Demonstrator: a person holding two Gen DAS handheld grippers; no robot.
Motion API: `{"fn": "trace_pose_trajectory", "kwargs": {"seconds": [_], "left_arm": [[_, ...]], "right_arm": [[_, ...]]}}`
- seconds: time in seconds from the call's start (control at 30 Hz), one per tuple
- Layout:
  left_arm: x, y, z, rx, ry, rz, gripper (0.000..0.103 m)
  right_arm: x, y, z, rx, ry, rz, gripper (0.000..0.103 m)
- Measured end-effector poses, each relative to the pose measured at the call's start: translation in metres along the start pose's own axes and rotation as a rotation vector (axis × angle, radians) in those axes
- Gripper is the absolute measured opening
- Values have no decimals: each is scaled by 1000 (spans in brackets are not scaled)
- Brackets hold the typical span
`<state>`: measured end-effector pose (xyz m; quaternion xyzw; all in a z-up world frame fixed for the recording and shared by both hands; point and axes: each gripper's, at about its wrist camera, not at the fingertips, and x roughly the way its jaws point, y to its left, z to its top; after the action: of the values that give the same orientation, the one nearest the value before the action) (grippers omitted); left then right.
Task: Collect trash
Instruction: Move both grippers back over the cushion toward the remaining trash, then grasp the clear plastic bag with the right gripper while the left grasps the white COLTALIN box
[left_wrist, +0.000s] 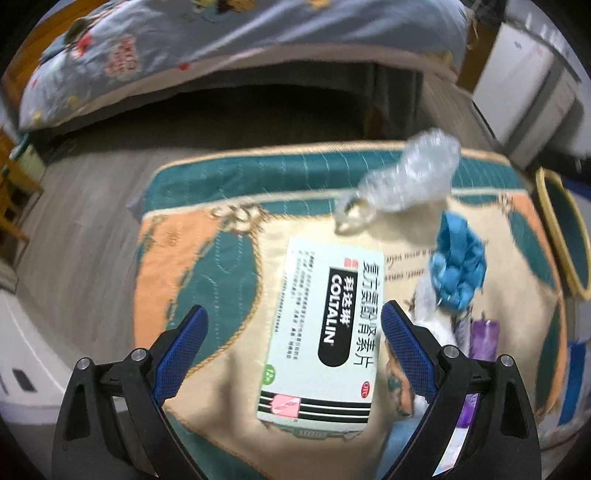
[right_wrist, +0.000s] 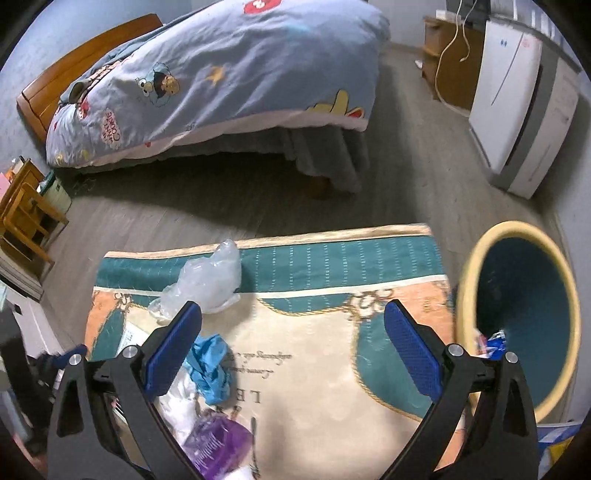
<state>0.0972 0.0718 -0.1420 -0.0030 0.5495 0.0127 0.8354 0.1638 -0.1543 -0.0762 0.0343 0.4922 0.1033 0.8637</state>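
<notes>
A white medicine box (left_wrist: 325, 332) marked COLTALIN lies on the patterned rug (left_wrist: 207, 266). My left gripper (left_wrist: 293, 317) is open, its jaws either side of the box's near half. Beyond it lie a crumpled clear plastic bag (left_wrist: 406, 181), a crumpled blue glove (left_wrist: 458, 266) and a purple wrapper (left_wrist: 484, 336). My right gripper (right_wrist: 293, 317) is open and empty above the rug (right_wrist: 317, 369). The clear bag (right_wrist: 210, 284), blue glove (right_wrist: 210, 365), white tissue (right_wrist: 181, 402) and purple wrapper (right_wrist: 218, 443) lie at its left. The bin (right_wrist: 524, 321) stands to its right.
The bin has a cream rim and teal inside, with some wrappers at the bottom; it shows at the right edge in the left wrist view (left_wrist: 565, 229). A bed with a blue cartoon duvet (right_wrist: 221, 81) stands behind the rug. A white appliance (right_wrist: 517, 103) and a wooden stool (right_wrist: 26, 218) flank the floor.
</notes>
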Motion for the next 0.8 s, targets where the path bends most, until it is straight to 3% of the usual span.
{"fn": "trace_pose_trajectory", "kwargs": {"seconds": [0.23,0.47,0.6,0.67,0.73,0.8], "left_arm": [[15,-3,-5,36,47,-85,94],[28,-7,-17,119,88,-78,92],[29,-2,-20,122,93,-79,76],[28,-3,-19,127,89,-73,73],[27,-2,-18,125,89,-75,73],[26,-3,-20,139,90,-67,72]], "right_arm": [[33,13,6,9,57,32,97],[65,39,9,7,94,95,95],[74,53,9,-8,108,140,80],[79,60,8,-16,121,157,66],[82,62,6,-18,138,154,41],[83,61,4,-5,147,160,35]]}}
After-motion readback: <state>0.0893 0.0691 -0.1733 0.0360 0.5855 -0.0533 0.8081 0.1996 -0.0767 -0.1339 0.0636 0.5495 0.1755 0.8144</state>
